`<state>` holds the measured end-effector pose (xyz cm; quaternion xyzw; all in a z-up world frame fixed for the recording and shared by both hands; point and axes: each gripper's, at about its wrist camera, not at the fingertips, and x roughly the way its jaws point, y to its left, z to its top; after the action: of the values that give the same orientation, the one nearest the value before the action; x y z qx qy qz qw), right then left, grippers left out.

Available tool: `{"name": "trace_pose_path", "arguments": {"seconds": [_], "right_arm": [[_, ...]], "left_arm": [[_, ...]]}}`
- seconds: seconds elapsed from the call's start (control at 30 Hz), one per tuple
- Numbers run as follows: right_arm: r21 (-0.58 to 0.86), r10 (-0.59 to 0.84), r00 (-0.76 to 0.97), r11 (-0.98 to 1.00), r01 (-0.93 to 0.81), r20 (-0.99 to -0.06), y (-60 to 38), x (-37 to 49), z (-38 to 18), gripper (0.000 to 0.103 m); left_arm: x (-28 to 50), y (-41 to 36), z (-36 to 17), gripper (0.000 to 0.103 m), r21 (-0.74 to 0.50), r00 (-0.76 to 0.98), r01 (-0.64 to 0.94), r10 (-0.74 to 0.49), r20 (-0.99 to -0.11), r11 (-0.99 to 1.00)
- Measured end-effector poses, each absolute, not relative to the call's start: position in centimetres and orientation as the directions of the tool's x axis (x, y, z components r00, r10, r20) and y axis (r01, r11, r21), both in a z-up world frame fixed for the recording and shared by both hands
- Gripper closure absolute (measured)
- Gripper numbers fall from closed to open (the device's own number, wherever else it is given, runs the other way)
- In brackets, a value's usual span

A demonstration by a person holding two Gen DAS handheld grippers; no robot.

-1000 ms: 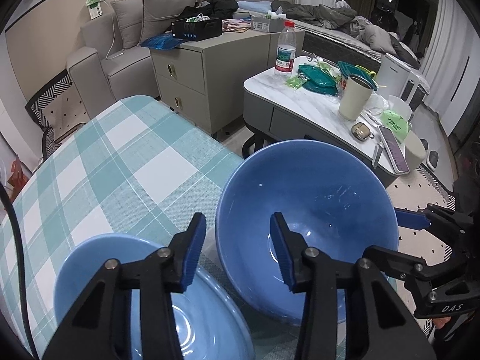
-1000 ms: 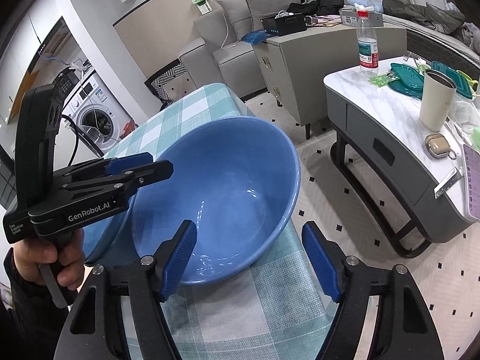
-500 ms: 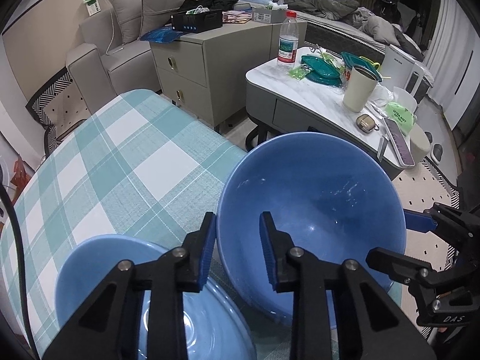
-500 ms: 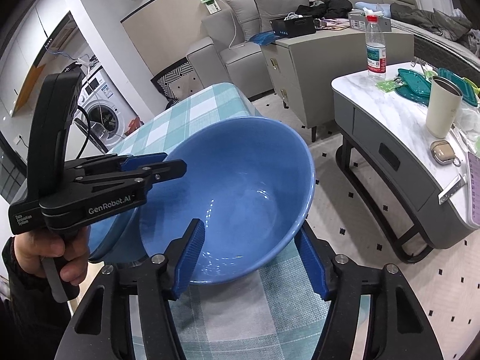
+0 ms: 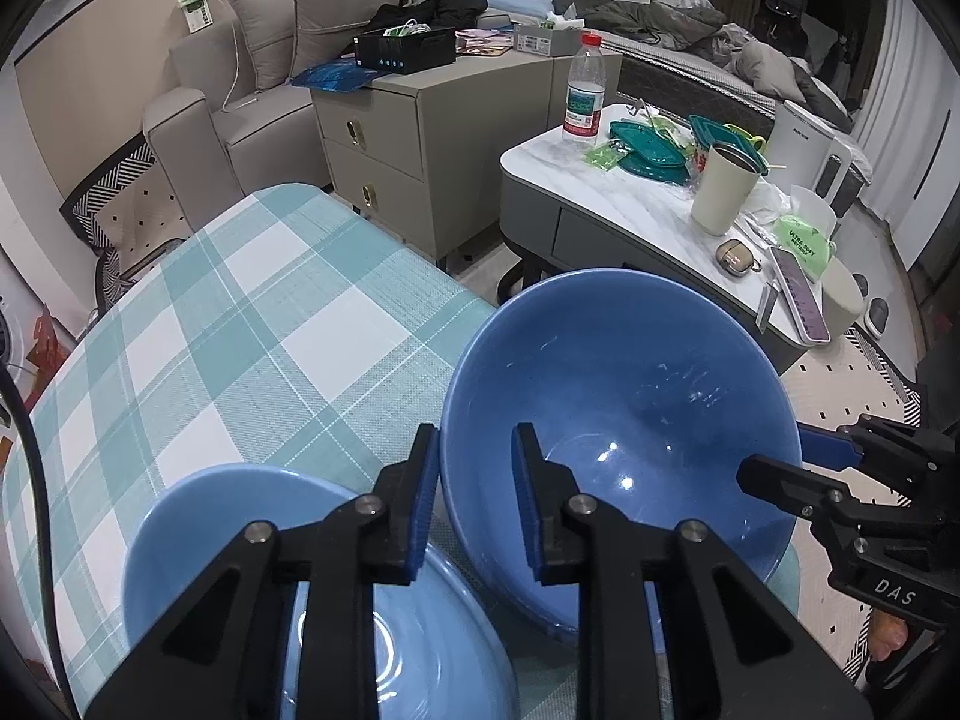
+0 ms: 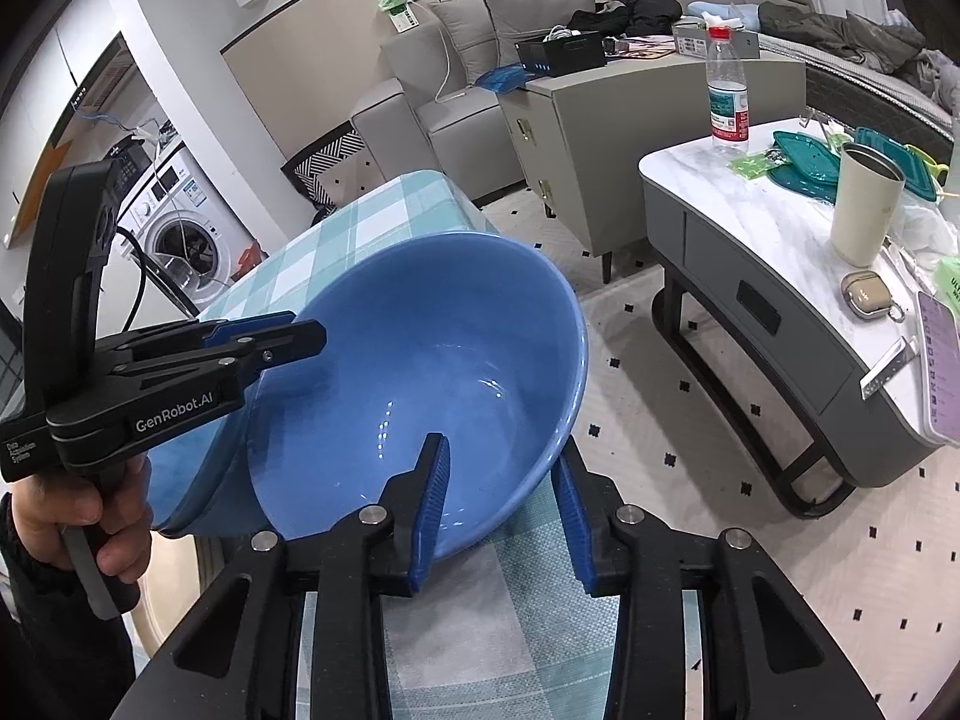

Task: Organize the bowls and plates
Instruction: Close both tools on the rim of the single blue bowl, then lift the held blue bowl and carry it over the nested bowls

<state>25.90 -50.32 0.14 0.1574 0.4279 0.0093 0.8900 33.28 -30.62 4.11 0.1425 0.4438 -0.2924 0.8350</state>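
Observation:
A deep blue bowl (image 5: 618, 438) is tilted above the checked table (image 5: 240, 324). My left gripper (image 5: 474, 504) is shut on its near-left rim. My right gripper (image 6: 501, 504) is shut on the opposite rim; it also shows in the left wrist view (image 5: 840, 468). In the right wrist view the bowl (image 6: 420, 396) leans left toward the left gripper (image 6: 264, 339). A lighter blue bowl (image 5: 312, 588) sits on the table below my left gripper, partly hidden by it.
The table edge (image 5: 456, 288) drops off just behind the bowl. A grey marble-top coffee table (image 5: 648, 222) with a bottle, cup and teal lids stands beyond. A drawer cabinet (image 5: 420, 144) and sofa are at the back.
Both grippers have closed onto the deep bowl's rim, one on each side. The bowl has tipped and risen slightly off the table.

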Motion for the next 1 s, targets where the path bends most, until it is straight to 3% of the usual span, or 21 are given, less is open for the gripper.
{"name": "trace_pose_path", "arguments": {"seconds": [1.0], "right_arm": [[0.258,0.122,0.703,0.962,0.089,-0.700,-49.5,25.0,4.2,0.067]], "left_arm": [[31.3,-28.7,8.8,0.080,-0.023,0.513,0.609,-0.415,-0.752,0.793]]}}
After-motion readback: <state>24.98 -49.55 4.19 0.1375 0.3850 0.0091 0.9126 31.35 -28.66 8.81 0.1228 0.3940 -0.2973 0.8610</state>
